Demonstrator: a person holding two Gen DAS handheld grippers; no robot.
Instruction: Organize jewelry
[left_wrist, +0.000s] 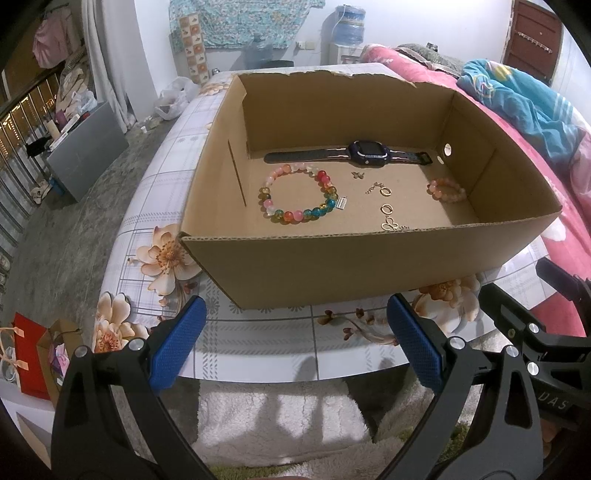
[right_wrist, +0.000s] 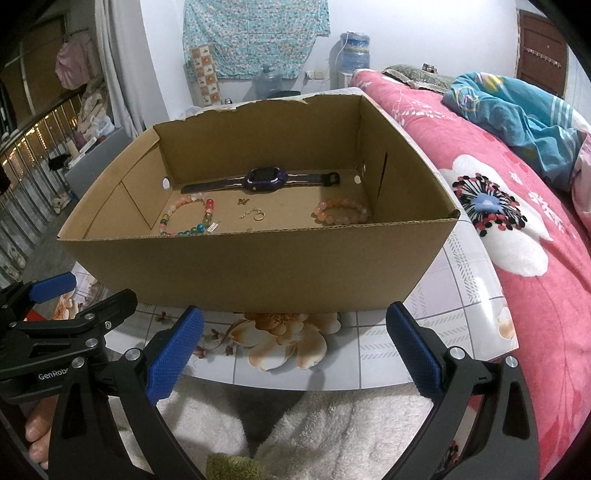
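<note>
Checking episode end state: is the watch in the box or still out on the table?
In. The watch lies flat on the floor of the cardboard box, along its far wall, strap stretched out. The right wrist view shows the same.

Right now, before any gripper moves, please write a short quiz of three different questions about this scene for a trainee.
1. True or false: the watch lies along the far wall inside the cardboard box.
2. Which bracelet lies nearer the box's right wall? A. the multicolour bead bracelet B. the pink bead bracelet
3. Fill in: the left gripper and the right gripper are both ____ and hold nothing.

Key: 1 true; 2 B; 3 open.
</note>
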